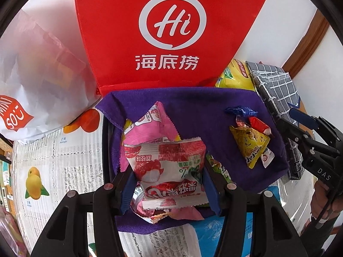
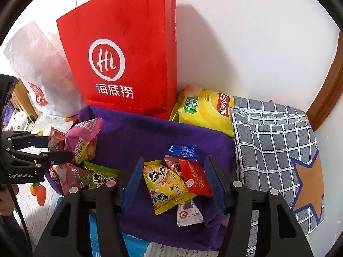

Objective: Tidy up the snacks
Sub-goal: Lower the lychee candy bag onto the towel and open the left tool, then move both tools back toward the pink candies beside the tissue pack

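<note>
My left gripper (image 1: 169, 190) is shut on a red-and-white lychee snack packet (image 1: 169, 171), held above a pile of pink and green packets (image 1: 148, 124) on the left of a purple cloth (image 1: 199, 105). From the right wrist view the left gripper (image 2: 62, 147) holds that packet (image 2: 56, 141) beside a pink packet (image 2: 83, 139). My right gripper (image 2: 171, 182) is open, its jaws on either side of a small heap: yellow packet (image 2: 165, 184), red packet (image 2: 196, 178), blue packet (image 2: 183, 152), white packet (image 2: 189, 213). The right gripper (image 1: 300, 117) shows at the right edge of the left wrist view.
A red paper bag (image 2: 128, 49) and a white plastic bag (image 2: 40, 64) stand against the wall behind the cloth. A yellow chip bag (image 2: 205, 109) lies at the back right. A grey grid-pattern fabric (image 2: 276, 147) lies right. A fruit-print table cover (image 1: 53, 154) lies left.
</note>
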Tool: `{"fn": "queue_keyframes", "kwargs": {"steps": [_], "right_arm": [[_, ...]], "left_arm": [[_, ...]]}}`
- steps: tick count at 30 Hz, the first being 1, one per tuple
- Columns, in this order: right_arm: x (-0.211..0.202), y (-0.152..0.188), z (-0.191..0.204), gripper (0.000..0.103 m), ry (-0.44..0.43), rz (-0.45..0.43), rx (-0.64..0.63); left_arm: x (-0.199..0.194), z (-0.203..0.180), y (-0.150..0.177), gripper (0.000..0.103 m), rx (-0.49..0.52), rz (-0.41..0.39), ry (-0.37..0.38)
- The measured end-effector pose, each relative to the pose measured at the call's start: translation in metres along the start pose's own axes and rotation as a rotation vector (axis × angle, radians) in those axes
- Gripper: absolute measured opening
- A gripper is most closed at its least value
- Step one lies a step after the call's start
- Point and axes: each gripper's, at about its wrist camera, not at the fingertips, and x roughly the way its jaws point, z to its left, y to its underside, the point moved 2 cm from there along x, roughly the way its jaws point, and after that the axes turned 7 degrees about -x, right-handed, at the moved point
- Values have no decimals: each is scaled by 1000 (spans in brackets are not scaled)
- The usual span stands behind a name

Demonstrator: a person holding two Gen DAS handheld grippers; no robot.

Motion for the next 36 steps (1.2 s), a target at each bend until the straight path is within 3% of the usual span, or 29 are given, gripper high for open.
{"fn": "queue_keyframes", "kwargs": {"steps": [8, 16, 22, 31, 36], "right_arm": [[0, -1, 4, 59, 0, 5, -3], [-4, -2, 3, 59, -11, -3, 13], [-14, -3, 6, 59, -14, -10, 36], [-56, 20, 3, 64, -11, -40, 151], [-91, 39, 8, 67, 61, -39, 140]], "left_arm": [[-3, -3, 0, 55, 19, -8, 18], [-15, -8, 0, 70, 38, -36, 63], [-29, -7, -1, 71, 37, -66, 76], [-69, -18, 7, 71, 55, -151, 150], [-89, -31, 15, 71, 78, -181, 163]]}}
